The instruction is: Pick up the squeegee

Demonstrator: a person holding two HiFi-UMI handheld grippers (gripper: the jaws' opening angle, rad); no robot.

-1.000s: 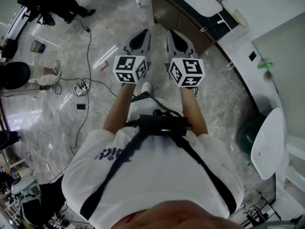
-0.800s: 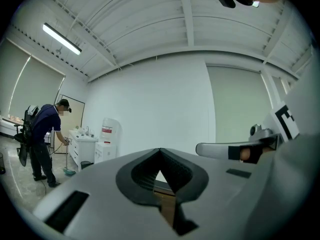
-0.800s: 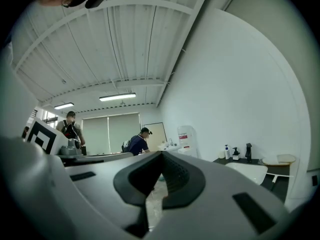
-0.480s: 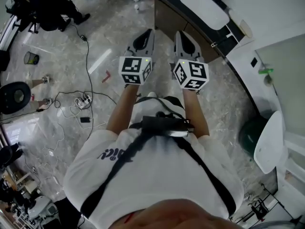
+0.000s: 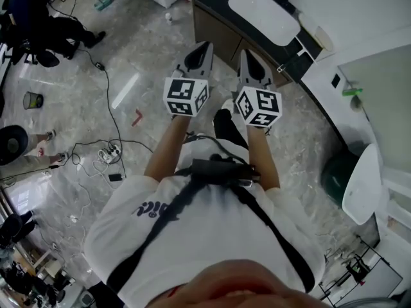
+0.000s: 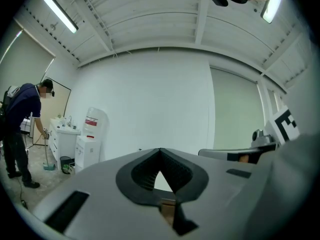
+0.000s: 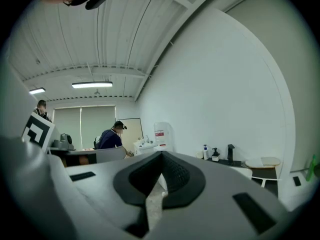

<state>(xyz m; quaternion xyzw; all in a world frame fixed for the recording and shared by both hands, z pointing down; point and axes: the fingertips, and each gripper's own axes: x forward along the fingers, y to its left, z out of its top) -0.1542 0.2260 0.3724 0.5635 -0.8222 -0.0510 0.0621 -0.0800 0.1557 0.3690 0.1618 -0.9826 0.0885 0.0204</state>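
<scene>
Nearest the camera, a white T-shirt [image 5: 212,236] crossed by black harness straps [image 5: 257,217] is being worn by the person. Just ahead, the left gripper [image 5: 204,45] and the right gripper [image 5: 245,53], each topped by a square-marker cube [image 5: 186,96], are being held out side by side and level over the grey marbled floor [image 5: 154,50]. Both pairs of tongs are being kept fully closed, tips together, with nothing between them.

Beyond them, a dark-topped wooden vanity [image 5: 215,31] with a white oval basin [image 5: 263,15] is being faced. No squeegee is being shown clearly. The small green item [image 5: 351,92] on the pale wall panel [image 5: 385,82] to the right, well apart from both grippers, is judged the likeliest candidate. Farthest off, in the left gripper view, a person in a dark top [image 6: 22,129] is being seen near a white water dispenser [image 6: 90,139].

The approach is judged to be the step in hand, since nothing is being grasped yet. Next, one gripper is going to have to be brought to the squeegee's handle, its tongs opened wide, then closed on it.
</scene>
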